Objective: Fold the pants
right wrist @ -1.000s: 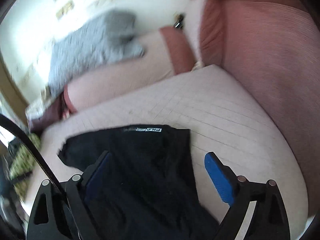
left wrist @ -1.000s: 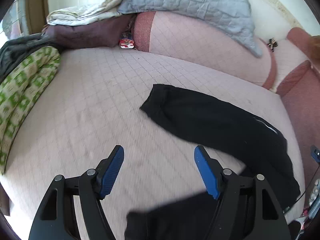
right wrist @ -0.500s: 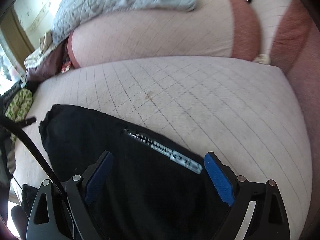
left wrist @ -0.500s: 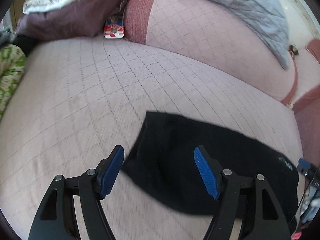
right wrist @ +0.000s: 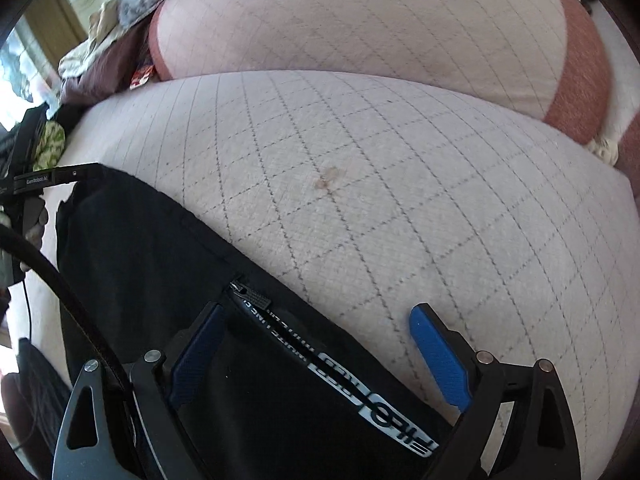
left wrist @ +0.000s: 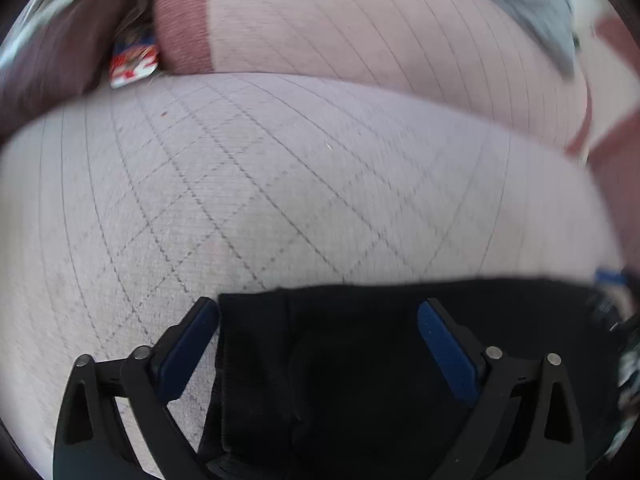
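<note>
Black pants (right wrist: 168, 280) lie flat on quilted sofa seat (right wrist: 400, 184); left gripper (left wrist: 318, 332) and right gripper (right wrist: 316, 340), jaws apart and empty, straddle opposite ends, apparently to pinch edges for folding.

Black pants (right wrist: 160, 264) flat on quilted cushion (right wrist: 400, 184)

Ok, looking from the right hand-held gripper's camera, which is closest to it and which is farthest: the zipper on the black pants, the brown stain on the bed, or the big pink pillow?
Seen from the right hand-held gripper:
1. Zipper pull on the black pants, just ahead of its left finger.
2. Brown stain, mid-mattress, straight ahead.
3. Pink pillow, at the far edge of the bed.
</note>
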{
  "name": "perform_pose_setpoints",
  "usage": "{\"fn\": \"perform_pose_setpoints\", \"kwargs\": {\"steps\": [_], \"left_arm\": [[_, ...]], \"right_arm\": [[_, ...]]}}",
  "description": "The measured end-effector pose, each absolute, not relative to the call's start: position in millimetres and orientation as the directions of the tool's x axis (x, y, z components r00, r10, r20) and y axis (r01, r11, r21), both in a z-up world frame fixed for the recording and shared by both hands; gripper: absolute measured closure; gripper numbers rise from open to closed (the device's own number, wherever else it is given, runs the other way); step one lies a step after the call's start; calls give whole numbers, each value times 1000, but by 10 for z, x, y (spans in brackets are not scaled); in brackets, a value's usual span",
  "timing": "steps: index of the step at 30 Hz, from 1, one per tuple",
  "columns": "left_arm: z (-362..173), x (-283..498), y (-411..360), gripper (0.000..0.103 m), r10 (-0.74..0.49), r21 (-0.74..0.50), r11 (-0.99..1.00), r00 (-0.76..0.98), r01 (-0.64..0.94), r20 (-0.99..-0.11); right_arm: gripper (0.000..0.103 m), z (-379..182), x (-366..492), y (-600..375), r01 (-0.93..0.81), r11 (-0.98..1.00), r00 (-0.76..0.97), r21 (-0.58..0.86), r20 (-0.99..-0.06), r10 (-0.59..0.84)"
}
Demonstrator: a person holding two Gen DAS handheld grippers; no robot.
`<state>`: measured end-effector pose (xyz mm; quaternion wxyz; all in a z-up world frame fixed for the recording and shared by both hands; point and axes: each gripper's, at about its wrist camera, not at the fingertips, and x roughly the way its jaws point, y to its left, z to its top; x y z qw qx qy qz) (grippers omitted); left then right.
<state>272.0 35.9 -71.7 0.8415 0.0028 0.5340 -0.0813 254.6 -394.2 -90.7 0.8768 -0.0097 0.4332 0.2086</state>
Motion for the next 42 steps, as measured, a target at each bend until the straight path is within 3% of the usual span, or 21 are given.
{"fn": "perform_pose_setpoints", "kwargs": {"steps": [1, 2, 3, 4, 5, 8, 20, 24, 25, 30, 37, 39, 41, 42], "left_arm": [[-697, 2674, 296, 38, -88, -22, 988, 434, 153, -897], [-640, 2625, 267, 80, -134, -55, 981, 437, 188, -890], [-608, 2611, 267, 93, -172, -92, 975, 426, 202, -888], [-566, 2589, 276, 93, -228, -154, 966, 403, 206, -886], [-499, 2541, 262, 93, -204, -126, 971, 432, 203, -878], [-354, 2404, 246, 93, -184, -100, 975, 468, 199, -864], [540, 946, 456, 92, -239, -146, 970, 632, 196, -737], [571, 354, 519, 92, -241, -141, 969, 654, 203, -717], [560, 172, 538, 92, -235, -130, 970, 660, 204, -714], [352, -543, 603, 90, -211, -98, 974, 659, 205, -722], [-52, -1238, 742, 80, -162, -76, 983, 588, 168, -792], [-29, -1359, 816, 74, -166, -95, 984, 593, 149, -788], [20, -1514, 944, 58, -164, -115, 986, 603, 118, -781], [33, -1574, 977, 57, -160, -121, 987, 609, 106, -777]], "right_arm": [[14, -916, 2524, -3897, -383, 912, 538, 150, -766, 352], [30, -919, 2502, -3870, -387, 913, 541, 132, -769, 341], [38, -911, 2463, -3825, -399, 910, 545, 114, -768, 335], [61, -884, 2438, -3820, -406, 903, 536, 142, -763, 361], [80, -857, 2418, -3855, -402, 898, 522, 178, -761, 385], [90, -784, 2353, -3864, -381, 900, 526, 209, -752, 398], [92, -300, 1180, -3805, -351, 926, 636, 137, -691, 343], [92, -340, 524, -3741, -356, 929, 657, 96, -681, 323], [92, -355, 406, -3733, -373, 923, 613, 94, -721, 322], [92, -578, -350, -3624, -408, 911, 586, 56, -750, 308], [92, -1129, -940, -3509, -428, 903, 501, 45, -820, 278], [91, -1216, -1029, -3500, -433, 900, 483, 54, -829, 282], [87, -1242, -1096, -3494, -448, 894, 481, 23, -836, 263], [85, -1237, -1118, -3501, -454, 891, 477, 16, -841, 258]]}}
